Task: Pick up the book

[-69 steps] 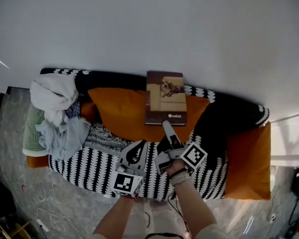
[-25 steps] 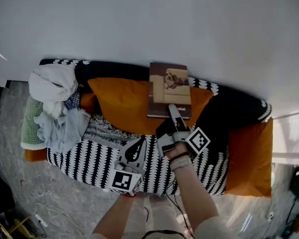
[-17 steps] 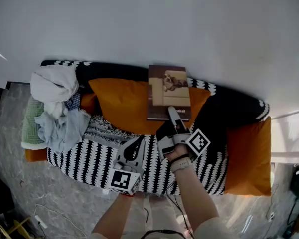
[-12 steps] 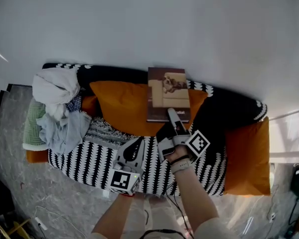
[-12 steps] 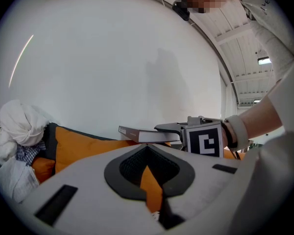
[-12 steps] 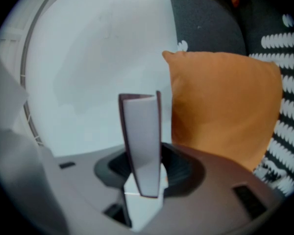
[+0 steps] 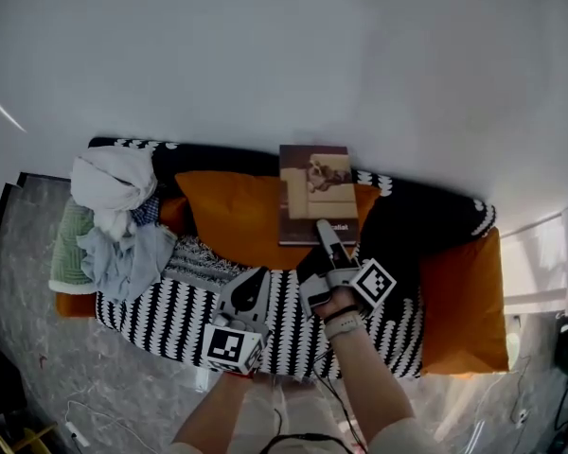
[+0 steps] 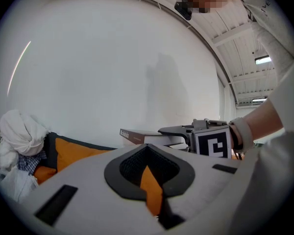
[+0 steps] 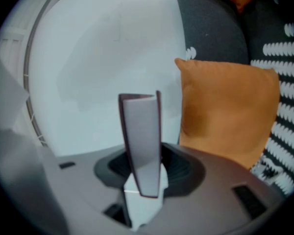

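1. Head view: the book (image 7: 315,192) shows cover up over the orange cushion (image 7: 232,218) at the back of the patterned sofa (image 7: 161,310). My right hand-held gripper (image 7: 324,230) is clamped on the book's near edge, with its upper jaw lying across the bottom strip of the cover. Nearly three seconds ago that jaw's tip only reached the edge and was not over the cover. A second ago the grip was already on, and it looks unchanged since.
2. Same view: my left hand-held gripper (image 7: 258,274) sits lower and to the left, over the striped seat. Its jaws are together with nothing in them. It keeps the same place beside the right one as in the earlier frames. The heap of clothes (image 7: 114,216) at the sofa's left end lies as before.
3. Left gripper view: the two jaws meet at their tips, and only a sliver of the orange cushion shows through the slit behind them. Beyond them the book lies level with its spine toward me. The right hand-held gripper holds its right end, with the white wall (image 8: 112,72) behind it.
4. Right gripper view: I see the book edge-on between the jaws, which press on both covers. The orange cushion is just beside it, and a strip of wall shows between the two, so there the book is apart from the cushion.
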A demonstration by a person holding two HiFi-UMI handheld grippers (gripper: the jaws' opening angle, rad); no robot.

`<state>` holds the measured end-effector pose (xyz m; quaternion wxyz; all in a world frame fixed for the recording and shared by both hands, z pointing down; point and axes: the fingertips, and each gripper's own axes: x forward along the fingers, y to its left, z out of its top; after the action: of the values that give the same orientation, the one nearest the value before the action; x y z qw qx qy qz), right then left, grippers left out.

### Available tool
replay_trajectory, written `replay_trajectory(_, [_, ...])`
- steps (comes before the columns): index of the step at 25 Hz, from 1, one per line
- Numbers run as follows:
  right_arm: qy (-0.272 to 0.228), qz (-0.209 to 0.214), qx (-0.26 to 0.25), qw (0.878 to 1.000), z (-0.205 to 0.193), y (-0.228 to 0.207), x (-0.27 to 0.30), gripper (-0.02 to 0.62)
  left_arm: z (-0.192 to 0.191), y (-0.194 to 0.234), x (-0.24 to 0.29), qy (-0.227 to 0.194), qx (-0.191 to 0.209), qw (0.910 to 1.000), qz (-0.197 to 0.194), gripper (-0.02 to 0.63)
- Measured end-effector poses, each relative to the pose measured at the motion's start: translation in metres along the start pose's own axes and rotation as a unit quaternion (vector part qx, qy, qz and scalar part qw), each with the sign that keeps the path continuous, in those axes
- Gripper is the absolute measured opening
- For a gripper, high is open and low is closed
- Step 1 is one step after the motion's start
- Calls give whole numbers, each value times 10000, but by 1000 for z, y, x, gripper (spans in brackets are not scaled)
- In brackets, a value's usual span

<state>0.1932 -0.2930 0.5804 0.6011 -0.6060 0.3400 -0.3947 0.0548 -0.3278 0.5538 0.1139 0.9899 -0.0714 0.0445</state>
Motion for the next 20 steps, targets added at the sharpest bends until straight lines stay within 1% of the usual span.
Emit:
replay_trajectory(6, [128,-76,-87,9999,-2,10,-8,167,18,-1,-1,-91,-67,9999,2,21])
replay_trajectory(12, [278,9,-180,9995,3,28,-27,167,33,-23,-1,-192,9,9998,-66,21])
replay_trajectory(20, [562,40,-311,9979,-3,43,-46,167,41,-34,-9,-171,-4,9998,-125,21])
